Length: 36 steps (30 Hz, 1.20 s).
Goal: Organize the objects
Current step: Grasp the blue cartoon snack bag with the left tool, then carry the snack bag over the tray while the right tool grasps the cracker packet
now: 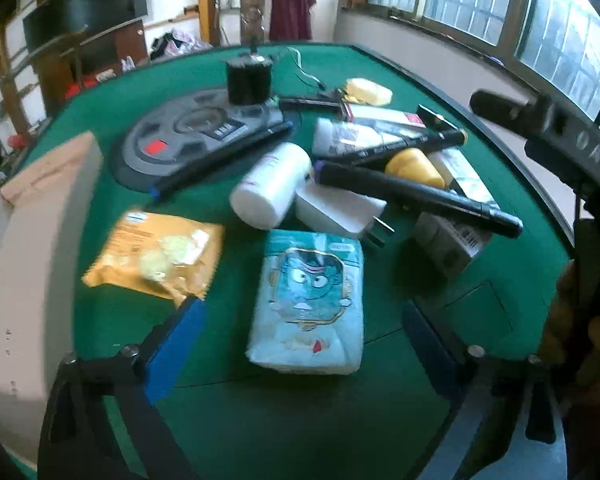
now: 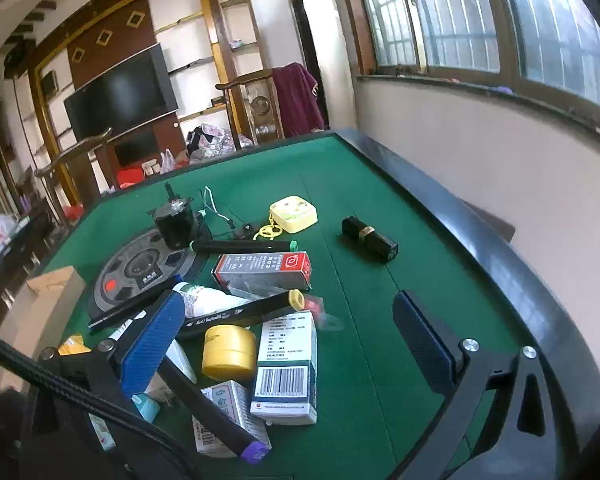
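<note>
A pile of small objects lies on the green felt table [image 1: 100, 128]. In the left wrist view my left gripper [image 1: 300, 316] is open, its blue fingers on either side of a light blue tissue pack [image 1: 308, 300]. An orange snack bag [image 1: 156, 256], a white bottle [image 1: 272, 184], a white charger [image 1: 340, 208] and black markers [image 1: 416, 196] lie beyond. In the right wrist view my right gripper [image 2: 288, 344] is open and empty above a yellow jar [image 2: 228, 352], a green-white medicine box [image 2: 286, 364] and a purple-capped marker [image 2: 212, 408].
A cardboard box [image 1: 40, 240] stands at the table's left edge. A round grey control panel [image 2: 140, 268] with a black cylinder [image 2: 176, 224] sits mid-table. A yellow case [image 2: 294, 214] and a black lipstick [image 2: 370, 238] lie further back. The table has a raised dark rim [image 2: 460, 216].
</note>
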### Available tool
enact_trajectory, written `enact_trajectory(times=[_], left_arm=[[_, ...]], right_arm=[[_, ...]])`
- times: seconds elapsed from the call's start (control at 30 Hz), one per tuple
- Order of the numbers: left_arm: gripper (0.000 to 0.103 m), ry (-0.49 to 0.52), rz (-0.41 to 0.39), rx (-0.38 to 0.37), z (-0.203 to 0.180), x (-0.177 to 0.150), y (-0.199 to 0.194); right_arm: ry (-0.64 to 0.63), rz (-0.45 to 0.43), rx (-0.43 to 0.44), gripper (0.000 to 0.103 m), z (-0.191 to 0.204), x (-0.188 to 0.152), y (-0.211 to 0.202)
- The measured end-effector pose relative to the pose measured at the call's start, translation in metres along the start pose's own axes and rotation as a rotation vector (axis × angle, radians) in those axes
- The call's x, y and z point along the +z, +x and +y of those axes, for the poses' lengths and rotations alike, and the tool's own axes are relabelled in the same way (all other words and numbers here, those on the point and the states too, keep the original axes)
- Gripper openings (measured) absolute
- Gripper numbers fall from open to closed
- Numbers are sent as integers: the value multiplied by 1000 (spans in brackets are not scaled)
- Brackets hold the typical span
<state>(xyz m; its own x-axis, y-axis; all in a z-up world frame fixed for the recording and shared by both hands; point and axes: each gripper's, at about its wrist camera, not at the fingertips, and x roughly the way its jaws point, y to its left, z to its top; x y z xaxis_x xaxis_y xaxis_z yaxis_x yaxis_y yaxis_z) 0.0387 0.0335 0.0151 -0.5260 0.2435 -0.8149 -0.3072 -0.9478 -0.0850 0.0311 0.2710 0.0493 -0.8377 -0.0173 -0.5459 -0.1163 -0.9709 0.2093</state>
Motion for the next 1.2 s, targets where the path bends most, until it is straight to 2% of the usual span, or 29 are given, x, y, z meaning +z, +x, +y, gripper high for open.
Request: enact_trajectory(times=[0.1, 0.3, 0.43, 0.5, 0.7, 0.9, 1.07, 1.2], left_arm=[[74, 10, 20, -21, -3, -1, 9], [74, 74, 28, 46, -14, 2, 18], [73, 76, 30, 53, -16, 4, 20], [41, 79, 10, 53, -15, 4, 15], [38, 11, 13, -55, -1, 1, -2], [38, -58, -88, -146, 24, -4, -56], [38, -146, -174, -142, 64, -15, -101], [38, -237, -221, -86, 108, -27, -128]], right_arm=[[29, -1, 8, 103, -6, 1, -1], [50, 28, 11, 103, -7, 1, 4], [45, 33, 1, 103, -7, 0, 6], [44, 36, -7, 103, -7, -1, 7], [34, 42, -32, 103, -7, -2, 10], [11, 47, -49, 103, -3, -5, 12], [-10, 43, -53, 103, 2, -6, 11], [-55, 31, -13, 103, 16, -5, 2]])
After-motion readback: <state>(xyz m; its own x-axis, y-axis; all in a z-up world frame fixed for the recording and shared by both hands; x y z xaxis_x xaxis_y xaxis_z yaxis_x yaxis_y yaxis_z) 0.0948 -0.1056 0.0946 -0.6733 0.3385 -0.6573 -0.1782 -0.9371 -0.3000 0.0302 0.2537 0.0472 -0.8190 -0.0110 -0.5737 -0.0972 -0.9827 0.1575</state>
